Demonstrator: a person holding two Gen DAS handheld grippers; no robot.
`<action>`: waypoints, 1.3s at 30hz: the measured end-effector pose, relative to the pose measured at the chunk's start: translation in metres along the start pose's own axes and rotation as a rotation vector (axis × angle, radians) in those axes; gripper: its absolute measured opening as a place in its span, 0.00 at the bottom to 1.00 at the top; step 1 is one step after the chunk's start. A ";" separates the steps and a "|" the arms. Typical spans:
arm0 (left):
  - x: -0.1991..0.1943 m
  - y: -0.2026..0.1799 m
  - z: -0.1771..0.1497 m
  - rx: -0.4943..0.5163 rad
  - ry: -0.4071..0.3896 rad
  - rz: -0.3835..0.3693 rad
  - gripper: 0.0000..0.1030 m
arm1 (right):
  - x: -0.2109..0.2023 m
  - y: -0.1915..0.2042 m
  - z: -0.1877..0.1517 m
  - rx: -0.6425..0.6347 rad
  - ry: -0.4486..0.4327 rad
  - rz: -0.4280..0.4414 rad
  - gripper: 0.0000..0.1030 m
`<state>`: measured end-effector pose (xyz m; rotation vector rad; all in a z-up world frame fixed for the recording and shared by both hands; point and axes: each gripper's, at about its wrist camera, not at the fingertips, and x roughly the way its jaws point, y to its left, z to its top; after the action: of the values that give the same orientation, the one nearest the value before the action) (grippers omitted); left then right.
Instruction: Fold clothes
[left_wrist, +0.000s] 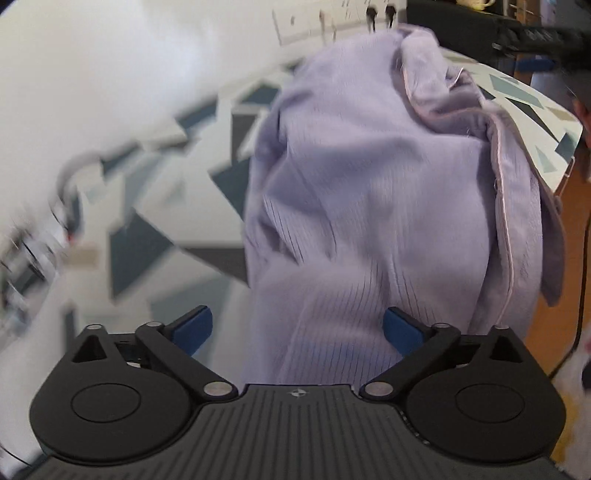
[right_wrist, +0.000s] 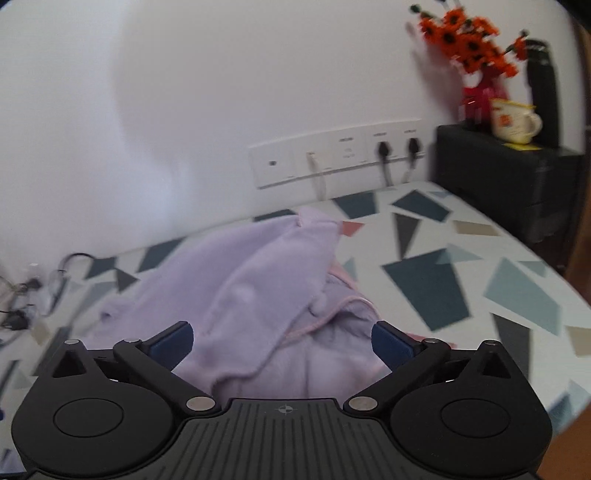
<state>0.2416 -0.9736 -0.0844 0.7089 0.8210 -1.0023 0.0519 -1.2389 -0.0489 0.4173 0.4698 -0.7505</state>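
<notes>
A lilac fleece garment (left_wrist: 369, 192) lies bunched on a table with a white top patterned in grey and blue shapes (left_wrist: 177, 221). My left gripper (left_wrist: 297, 328) is open, its blue pads (left_wrist: 194, 326) wide apart, with the cloth running between them. In the right wrist view the same garment (right_wrist: 266, 295) lies crumpled, a pink-trimmed edge showing. My right gripper (right_wrist: 282, 341) is open just above the cloth, blue pads (right_wrist: 173, 343) on either side of a fold.
A white wall with a socket strip (right_wrist: 332, 155) and plugged cables stands behind the table (right_wrist: 461, 277). A black box (right_wrist: 509, 177) at the right carries a mug (right_wrist: 513, 120), orange flowers (right_wrist: 469, 40) and a dark bottle (right_wrist: 541, 88). Cables (right_wrist: 33, 291) lie at the left edge.
</notes>
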 end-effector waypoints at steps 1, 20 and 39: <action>0.006 0.004 -0.002 -0.030 0.029 -0.032 0.99 | -0.005 0.007 -0.007 -0.006 -0.015 -0.056 0.99; 0.007 -0.025 -0.014 0.038 -0.008 -0.344 0.96 | -0.009 0.064 -0.108 0.159 0.274 0.059 0.56; 0.024 -0.080 0.079 -0.106 -0.258 -0.367 0.98 | 0.141 -0.014 -0.005 0.078 0.402 -0.059 0.40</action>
<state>0.1964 -1.0788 -0.0748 0.3320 0.7847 -1.3372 0.1308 -1.3228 -0.1324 0.6342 0.8336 -0.7447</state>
